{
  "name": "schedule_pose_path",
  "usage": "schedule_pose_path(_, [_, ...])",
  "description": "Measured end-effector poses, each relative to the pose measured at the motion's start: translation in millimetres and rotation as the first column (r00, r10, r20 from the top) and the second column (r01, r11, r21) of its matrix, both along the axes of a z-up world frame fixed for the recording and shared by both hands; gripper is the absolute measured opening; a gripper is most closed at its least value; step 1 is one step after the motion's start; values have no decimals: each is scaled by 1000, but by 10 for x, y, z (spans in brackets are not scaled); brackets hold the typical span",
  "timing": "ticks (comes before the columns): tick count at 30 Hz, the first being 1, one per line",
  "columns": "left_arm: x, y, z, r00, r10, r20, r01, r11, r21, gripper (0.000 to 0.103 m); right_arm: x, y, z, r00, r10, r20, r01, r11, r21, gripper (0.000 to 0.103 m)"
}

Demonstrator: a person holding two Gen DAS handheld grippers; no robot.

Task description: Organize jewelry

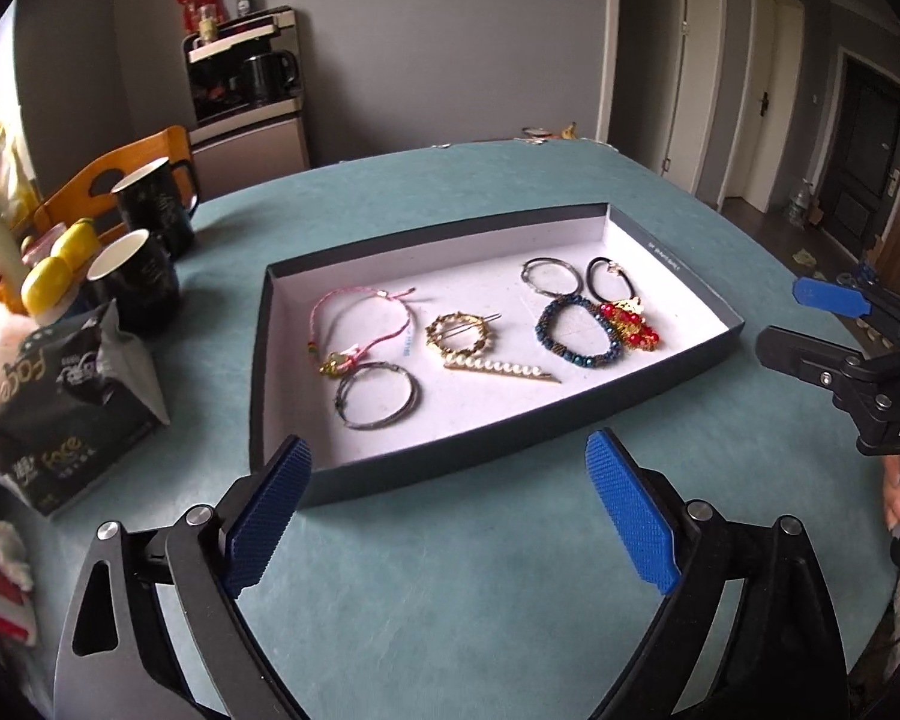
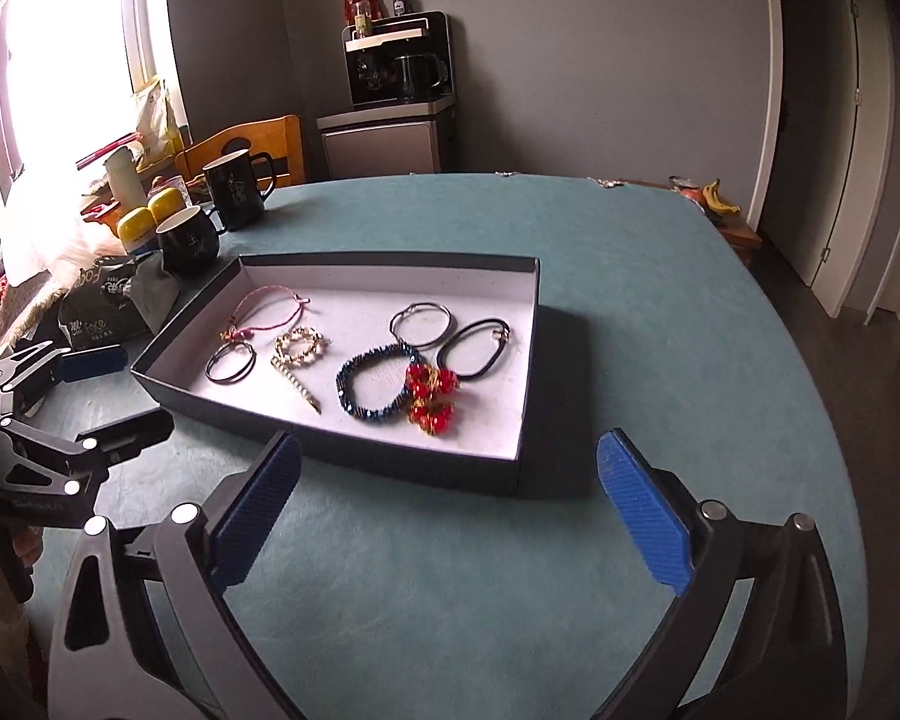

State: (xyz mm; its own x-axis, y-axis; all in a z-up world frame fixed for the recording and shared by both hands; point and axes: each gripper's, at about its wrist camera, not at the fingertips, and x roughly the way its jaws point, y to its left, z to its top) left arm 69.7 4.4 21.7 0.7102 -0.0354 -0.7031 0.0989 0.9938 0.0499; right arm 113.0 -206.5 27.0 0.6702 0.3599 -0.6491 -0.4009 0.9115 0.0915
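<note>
Both your left gripper (image 1: 450, 516) and right gripper (image 2: 450, 516) gape empty; jewelry fills the tray (image 1: 258, 360) mid-frame, so check for strays.

The lettering on the inner wall of the tray (image 1: 606, 228) is too small to read. Left of the tray, the tissue pack (image 1: 60, 414) shows print that is partly legible only, and the white things beside it are cut by the picture's edge. The characters on the two black mugs (image 2: 237, 192) behind the tray are blurred. Right of the tray, in the left wrist view, the right gripper (image 1: 780, 324) is cut off at the frame edge; only some fingers (image 1: 897, 495) of the person's hand show. The window (image 2: 60, 60) far behind the tray is washed out by light.
</note>
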Motion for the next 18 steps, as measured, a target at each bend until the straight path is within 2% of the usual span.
schedule_pose_path(5, [-93,50,-132,997,75,33,-76,997,20,95,-131,-16,-146,998,-57,10,57,998,3,98])
schedule_pose_path(9, [-134,39,-180,993,95,72,-99,994,53,95,-188,-20,-162,991,-102,81,102,995,7,98])
schedule_pose_path(13, [-175,26,-156,990,84,116,-89,995,39,95,-182,31,-203,987,-120,108,122,992,-14,98])
schedule_pose_path(18, [-178,22,-168,989,81,127,-87,995,41,95,-239,79,-174,981,-121,153,128,991,-41,98])
